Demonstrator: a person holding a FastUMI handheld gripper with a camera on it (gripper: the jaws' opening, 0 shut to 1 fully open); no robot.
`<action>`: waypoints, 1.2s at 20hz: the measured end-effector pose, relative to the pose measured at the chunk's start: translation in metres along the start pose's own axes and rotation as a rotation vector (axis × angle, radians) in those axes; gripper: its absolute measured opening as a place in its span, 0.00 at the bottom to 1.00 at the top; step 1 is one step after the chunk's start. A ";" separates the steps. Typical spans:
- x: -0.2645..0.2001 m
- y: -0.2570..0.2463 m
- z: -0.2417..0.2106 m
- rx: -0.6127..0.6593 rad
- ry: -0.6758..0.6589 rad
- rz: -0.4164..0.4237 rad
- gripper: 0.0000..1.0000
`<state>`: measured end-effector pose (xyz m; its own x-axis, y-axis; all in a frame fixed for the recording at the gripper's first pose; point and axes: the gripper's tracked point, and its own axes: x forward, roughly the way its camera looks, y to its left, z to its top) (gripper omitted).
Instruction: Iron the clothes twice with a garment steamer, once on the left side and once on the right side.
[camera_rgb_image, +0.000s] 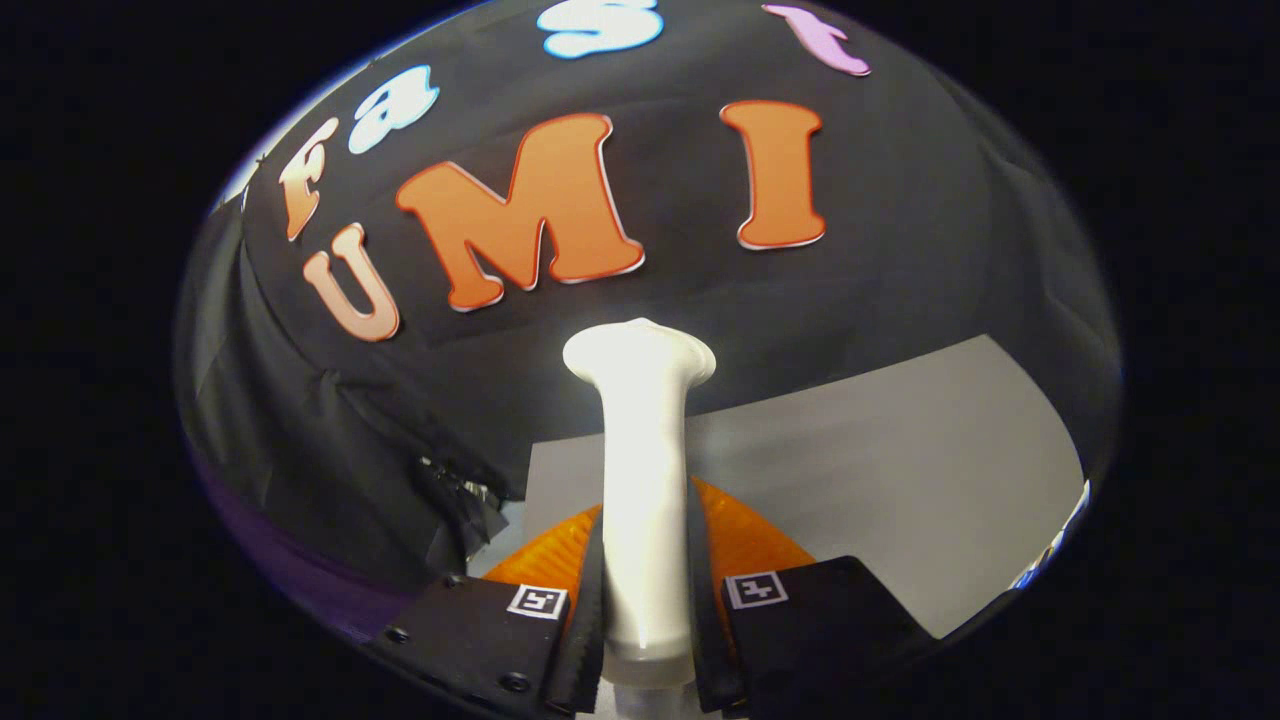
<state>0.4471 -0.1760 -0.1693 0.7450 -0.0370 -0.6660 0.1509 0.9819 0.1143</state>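
At the bottom centre of the frame, we see the hand-held gripper (645, 620) closed tight on the white handle of the garment steamer (640, 470), its two black fingers (585, 610) pressing against the handle from either side. Each finger carries a small square black-and-white marker (537, 601) on its upper face. The handle rises straight up between the fingers and flares into a rounded top at mid-frame, set against the black cloth wall (900, 250) of the booth. Just behind the fingers, low on both sides of the handle, we see an orange, translucent rounded part (745, 535); we cannot tell whether it belongs to the steamer. Beyond it, a grey tabletop (900, 470) spreads across the lower right of the frame to meet the cloth wall. At lower left, the black cloth hangs in folds and bunches where it meets the tabletop's edge.
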 end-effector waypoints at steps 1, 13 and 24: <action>-0.017 -0.007 0.000 -0.016 -0.038 -0.031 0.44; -0.269 0.005 -0.048 0.032 -0.540 -0.243 0.44; -0.442 0.117 -0.149 0.041 -0.768 -0.218 0.43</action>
<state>0.0388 -0.0170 0.0287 0.9330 -0.3595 0.0154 0.3574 0.9308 0.0773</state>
